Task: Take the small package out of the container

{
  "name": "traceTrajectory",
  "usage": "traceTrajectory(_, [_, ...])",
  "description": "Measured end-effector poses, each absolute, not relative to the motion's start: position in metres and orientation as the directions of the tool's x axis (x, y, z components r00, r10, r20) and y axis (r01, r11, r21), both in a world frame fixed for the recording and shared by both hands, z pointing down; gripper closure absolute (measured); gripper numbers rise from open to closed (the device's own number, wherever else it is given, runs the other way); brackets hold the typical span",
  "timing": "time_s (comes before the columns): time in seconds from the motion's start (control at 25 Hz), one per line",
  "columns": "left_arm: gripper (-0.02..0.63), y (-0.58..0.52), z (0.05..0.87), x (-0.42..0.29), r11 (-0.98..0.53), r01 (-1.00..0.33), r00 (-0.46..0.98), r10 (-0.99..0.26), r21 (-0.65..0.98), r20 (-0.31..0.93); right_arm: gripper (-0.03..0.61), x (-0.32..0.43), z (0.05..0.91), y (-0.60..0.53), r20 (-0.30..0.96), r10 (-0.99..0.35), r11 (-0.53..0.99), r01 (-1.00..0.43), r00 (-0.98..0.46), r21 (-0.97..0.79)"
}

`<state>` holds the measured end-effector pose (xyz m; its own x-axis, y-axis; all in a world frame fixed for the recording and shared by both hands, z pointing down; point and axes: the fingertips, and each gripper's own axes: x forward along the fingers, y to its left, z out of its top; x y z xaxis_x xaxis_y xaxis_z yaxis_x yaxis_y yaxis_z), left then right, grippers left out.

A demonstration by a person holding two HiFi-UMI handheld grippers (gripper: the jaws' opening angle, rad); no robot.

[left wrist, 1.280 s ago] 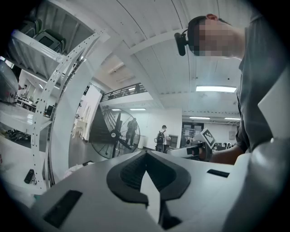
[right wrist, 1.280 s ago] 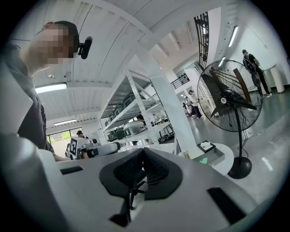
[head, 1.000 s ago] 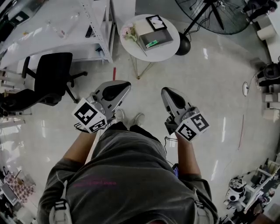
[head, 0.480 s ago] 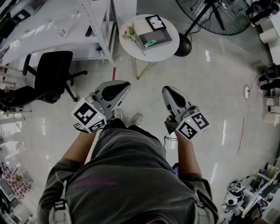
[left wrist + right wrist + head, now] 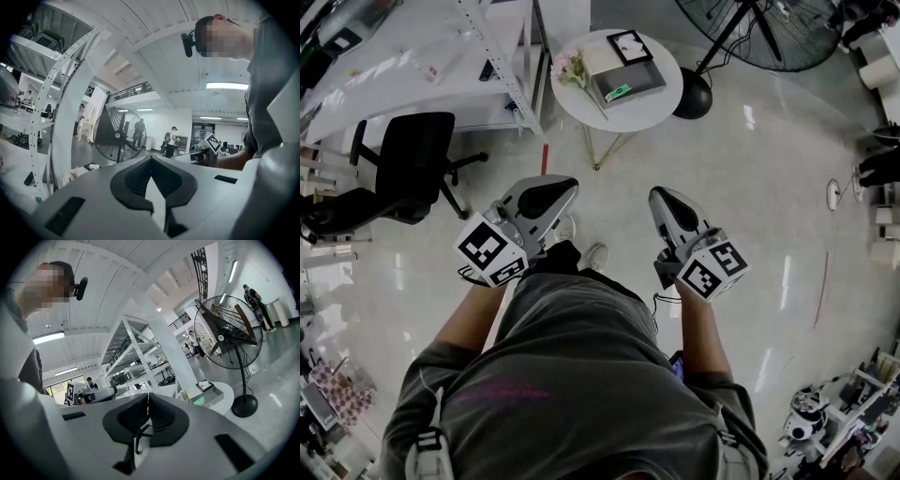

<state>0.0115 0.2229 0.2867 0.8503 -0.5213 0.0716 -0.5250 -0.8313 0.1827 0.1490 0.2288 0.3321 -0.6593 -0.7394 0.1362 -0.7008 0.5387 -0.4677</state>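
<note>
Honestly, nothing here can actually be read. The shirt [image 5: 581,375] has a line of pinkish print [image 5: 500,393] across it, but it's way too faint and small to make out any letters. There's a green label [image 5: 623,93] on the container [image 5: 636,79] on the round table [image 5: 649,111]. Same deal there, it's just a coloured smudge from the head view and the right gripper view. The cubes on the left gripper [image 5: 562,186] and right gripper [image 5: 661,195] carry black-and-white square markers [image 5: 492,248]. Those are blocky patterns, no letters or numbers.
</note>
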Motion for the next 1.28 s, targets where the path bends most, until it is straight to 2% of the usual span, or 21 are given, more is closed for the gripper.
traceTrajectory(0.64, [0.598, 0.135, 0.300, 0.016, -0.828, -0.519, 0.853, -0.517, 0.213, 0.068, 0.557, 0.163, 0.340, 0.140, 0.163, -0.758, 0.504, -0.726, -0.631, -0.468])
traceTrajectory(1.28, [0.598, -0.025, 0.327, -0.018, -0.841, -0.470, 0.881, -0.464, 0.270, 0.087, 0.555, 0.119, 0.364, -0.010, 0.224, -0.761, 0.457, -0.748, -0.609, -0.481])
